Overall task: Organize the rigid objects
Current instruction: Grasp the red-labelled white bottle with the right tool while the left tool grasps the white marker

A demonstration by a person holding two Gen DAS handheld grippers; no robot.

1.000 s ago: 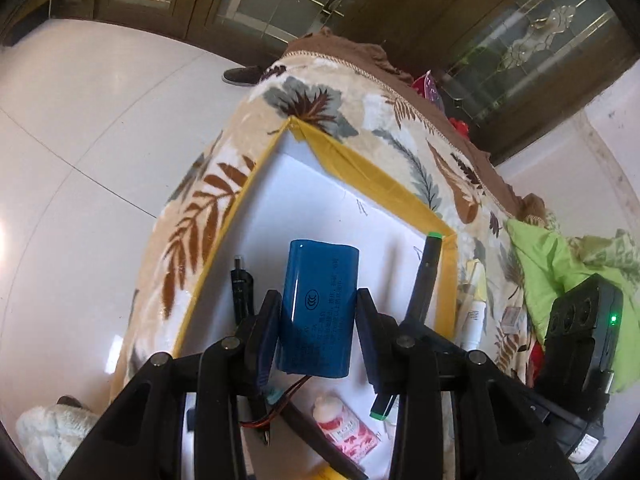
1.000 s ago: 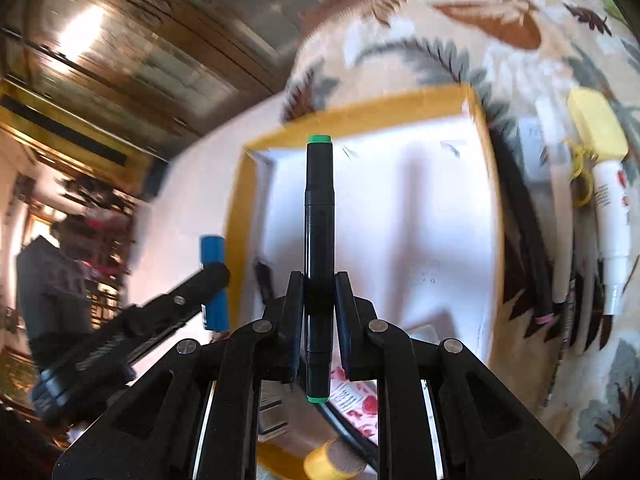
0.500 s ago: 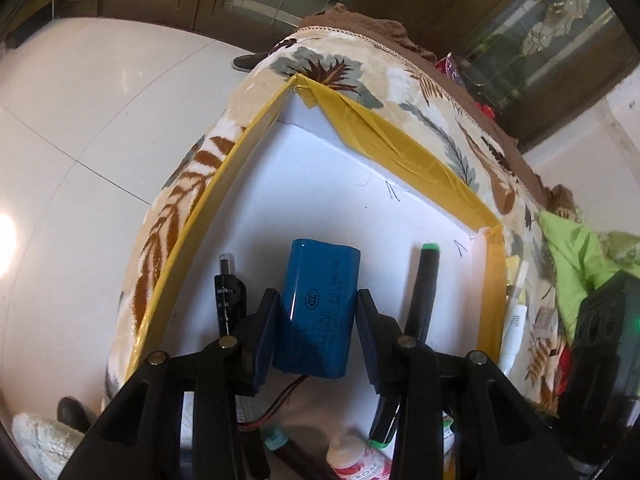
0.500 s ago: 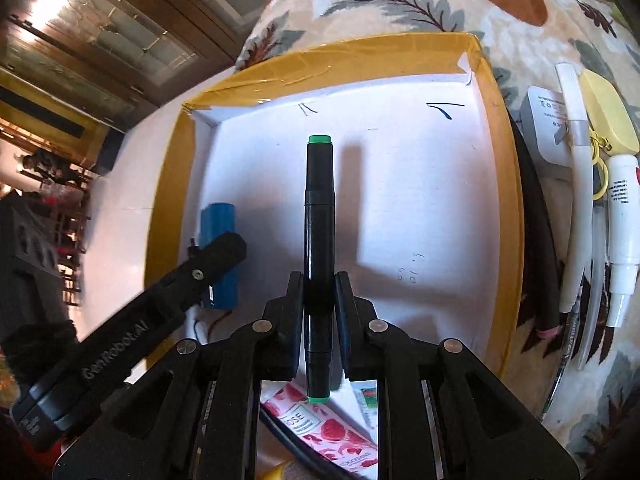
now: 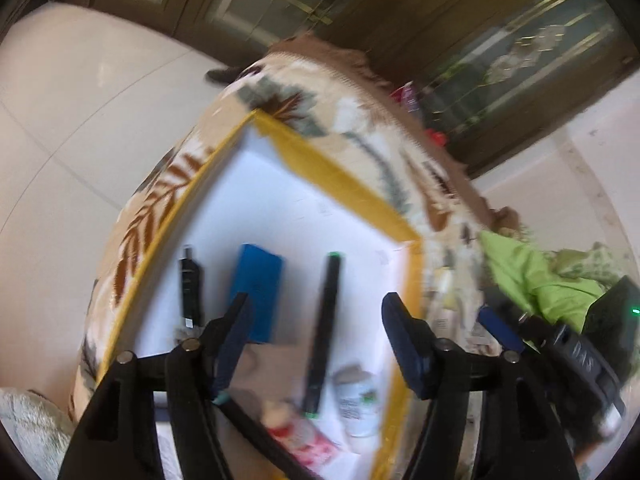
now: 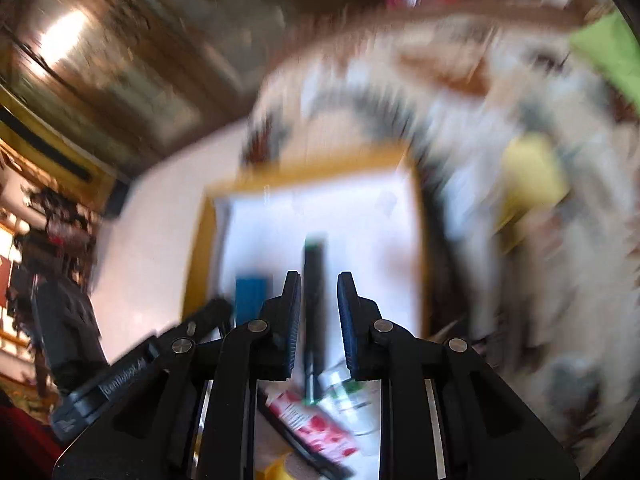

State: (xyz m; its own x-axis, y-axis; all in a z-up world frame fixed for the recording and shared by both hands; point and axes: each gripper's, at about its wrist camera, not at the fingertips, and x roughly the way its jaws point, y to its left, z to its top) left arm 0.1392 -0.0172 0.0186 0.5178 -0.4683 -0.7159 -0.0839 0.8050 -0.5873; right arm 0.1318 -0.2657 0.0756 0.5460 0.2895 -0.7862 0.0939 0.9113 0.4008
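Observation:
A white box with a yellow taped rim [image 5: 344, 184] lies on a leaf-patterned cloth. On its floor lie a blue battery pack [image 5: 258, 288], a black marker with green ends [image 5: 324, 328] and a small black pen-like item [image 5: 190, 292]. My left gripper [image 5: 314, 312] is open and empty above the box, the battery by its left finger. My right gripper [image 6: 319, 292] is open, its fingers on either side of the marker [image 6: 313, 320], which lies in the box [image 6: 320, 168]. The battery [image 6: 250, 294] lies to the marker's left. The right wrist view is blurred.
A pink-printed tube [image 5: 308, 440] and a small white bottle [image 5: 356, 400] lie at the box's near end. To the right of the box on the cloth are white tubes and a yellow item [image 6: 528, 176]. A green cloth [image 5: 532, 276] lies far right.
Both grippers opened and drew back. The battery pack and the marker, held a moment ago, now lie on the box floor.

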